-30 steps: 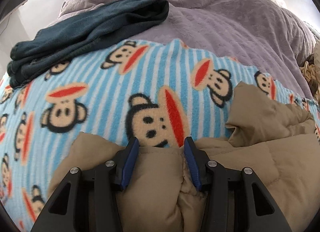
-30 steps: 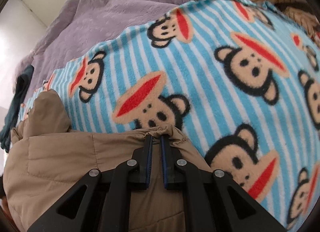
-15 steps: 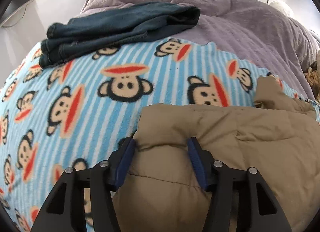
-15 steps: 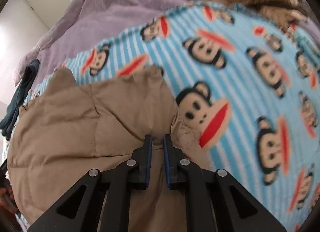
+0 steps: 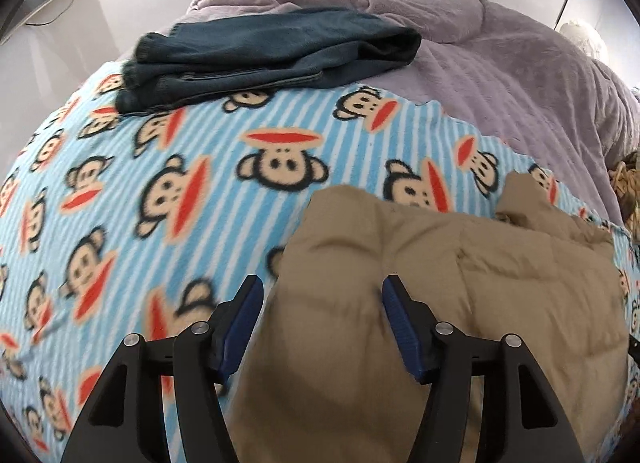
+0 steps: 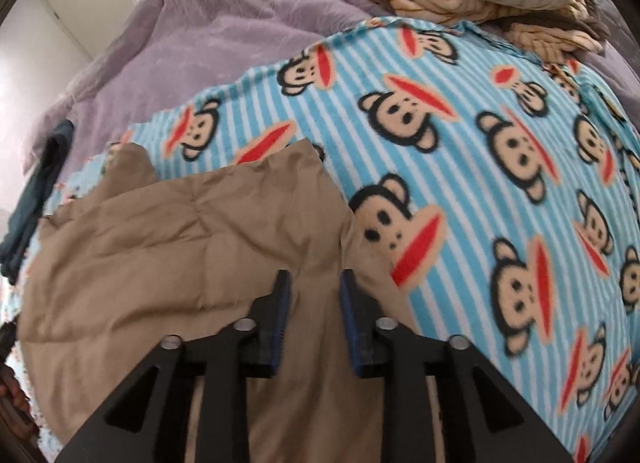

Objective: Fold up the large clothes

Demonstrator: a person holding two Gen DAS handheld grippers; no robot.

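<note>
The tan padded jacket (image 5: 420,303) is lying bunched on the monkey-print blanket (image 5: 160,203), and the left gripper (image 5: 322,323) is hanging wide apart above its near edge while the right gripper (image 6: 314,311) is sitting parted, gripping nothing. With neither holding it, that puffy fold is risking springing open. The folded jeans (image 5: 272,59) are sitting well apart.

Each black plastic two-finger gripper, left (image 5: 322,303) and right (image 6: 315,289), has angular cut-out arms, round silver screws and ribbed blue pads (image 5: 400,319).
</note>
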